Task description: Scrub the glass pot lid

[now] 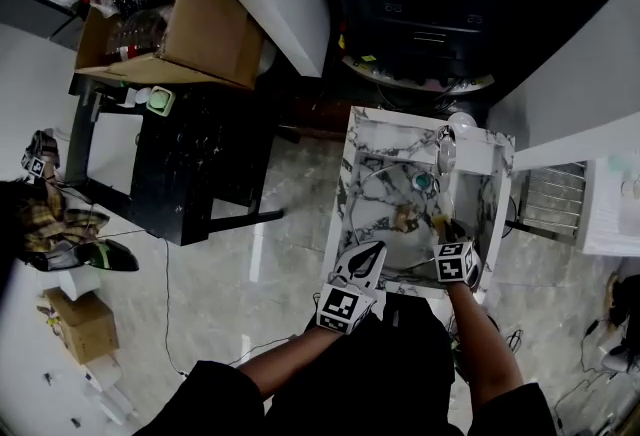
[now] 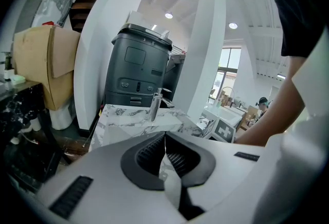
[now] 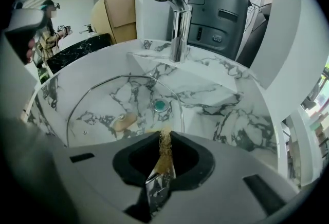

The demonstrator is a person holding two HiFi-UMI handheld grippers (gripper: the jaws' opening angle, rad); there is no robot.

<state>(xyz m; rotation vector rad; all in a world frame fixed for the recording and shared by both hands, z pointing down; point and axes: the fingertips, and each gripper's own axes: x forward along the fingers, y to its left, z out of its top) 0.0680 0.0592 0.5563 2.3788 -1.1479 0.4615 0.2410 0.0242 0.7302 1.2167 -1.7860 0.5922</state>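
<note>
Jaws clamped together on a tan fibrous scrubber (image 3: 164, 152), the right gripper (image 3: 164, 138) hangs over the marble sink (image 3: 231, 115). The glass pot lid (image 3: 108, 102) lies in the basin with its wooden knob (image 3: 123, 123) showing, near the green drain (image 3: 160, 105) and below the chrome faucet (image 3: 177, 22). The left gripper (image 2: 165, 138), jaws closed on nothing, sits at the sink's near edge.

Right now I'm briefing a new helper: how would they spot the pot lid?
Find the white marble sink under the chrome tap. The lid lies in its basin: a clear round disc with a thin metal rim, the only thing there with a tan knob.
</note>
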